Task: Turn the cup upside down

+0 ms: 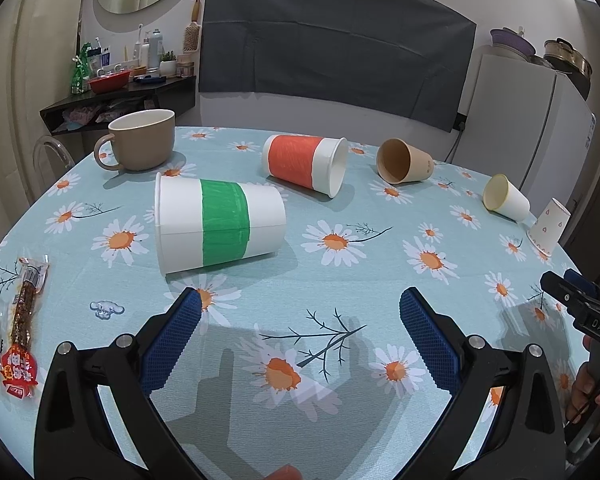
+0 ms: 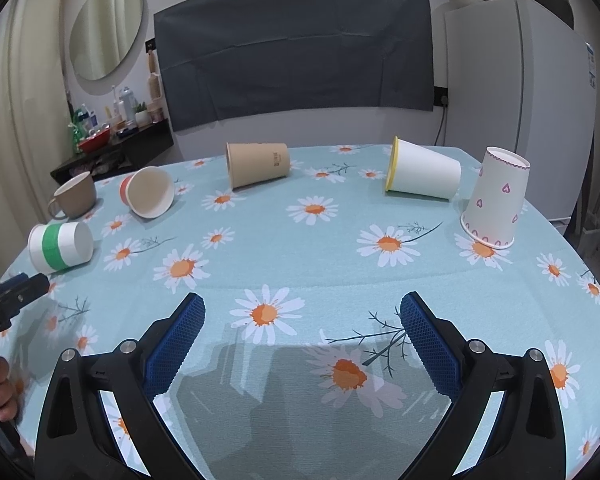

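Note:
Several paper cups lie on their sides on the daisy tablecloth: a green-banded cup (image 1: 218, 226) (image 2: 60, 248), an orange-banded cup (image 1: 306, 165) (image 2: 148, 192), a brown cup (image 1: 404, 161) (image 2: 258, 165) and a yellow-rimmed white cup (image 1: 506, 199) (image 2: 424, 178). A white cup with pink hearts (image 1: 548, 229) (image 2: 496, 200) stands upside down at the right. My left gripper (image 1: 300, 316) is open and empty just in front of the green-banded cup. My right gripper (image 2: 302, 316) is open and empty over bare cloth, well short of the cups.
A beige mug (image 1: 142, 140) (image 2: 74, 196) stands upright at the far left. Snack packets (image 1: 20, 332) lie at the left table edge. A fridge (image 2: 516, 112) stands behind the table at right; a cluttered shelf (image 1: 116, 88) at back left.

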Tool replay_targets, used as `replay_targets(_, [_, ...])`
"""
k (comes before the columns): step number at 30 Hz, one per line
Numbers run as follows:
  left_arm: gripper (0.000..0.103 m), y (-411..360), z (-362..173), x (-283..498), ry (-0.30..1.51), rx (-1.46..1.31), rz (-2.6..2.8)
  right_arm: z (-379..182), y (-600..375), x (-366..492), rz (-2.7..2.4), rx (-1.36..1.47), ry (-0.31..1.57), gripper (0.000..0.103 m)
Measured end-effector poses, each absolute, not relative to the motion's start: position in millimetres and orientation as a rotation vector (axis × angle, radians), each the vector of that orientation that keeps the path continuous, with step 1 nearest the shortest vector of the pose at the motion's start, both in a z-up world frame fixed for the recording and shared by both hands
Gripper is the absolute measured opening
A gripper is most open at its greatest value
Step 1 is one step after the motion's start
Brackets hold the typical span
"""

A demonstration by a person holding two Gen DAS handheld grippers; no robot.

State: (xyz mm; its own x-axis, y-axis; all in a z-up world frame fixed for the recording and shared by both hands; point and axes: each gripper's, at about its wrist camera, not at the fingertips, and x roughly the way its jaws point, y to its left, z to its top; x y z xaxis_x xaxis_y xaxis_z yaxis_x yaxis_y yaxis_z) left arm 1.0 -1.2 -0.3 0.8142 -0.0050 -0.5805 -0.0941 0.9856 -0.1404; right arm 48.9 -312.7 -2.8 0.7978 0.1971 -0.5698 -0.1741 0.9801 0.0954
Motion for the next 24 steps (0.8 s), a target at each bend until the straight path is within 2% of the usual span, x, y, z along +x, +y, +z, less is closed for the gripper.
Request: replay_targets(24, [0.097, -1.6, -1.1, 1.3, 0.621, -0.165, 0.045, -3.4, -313.8, 49.9, 0.197, 0.046, 0.619, 0.094])
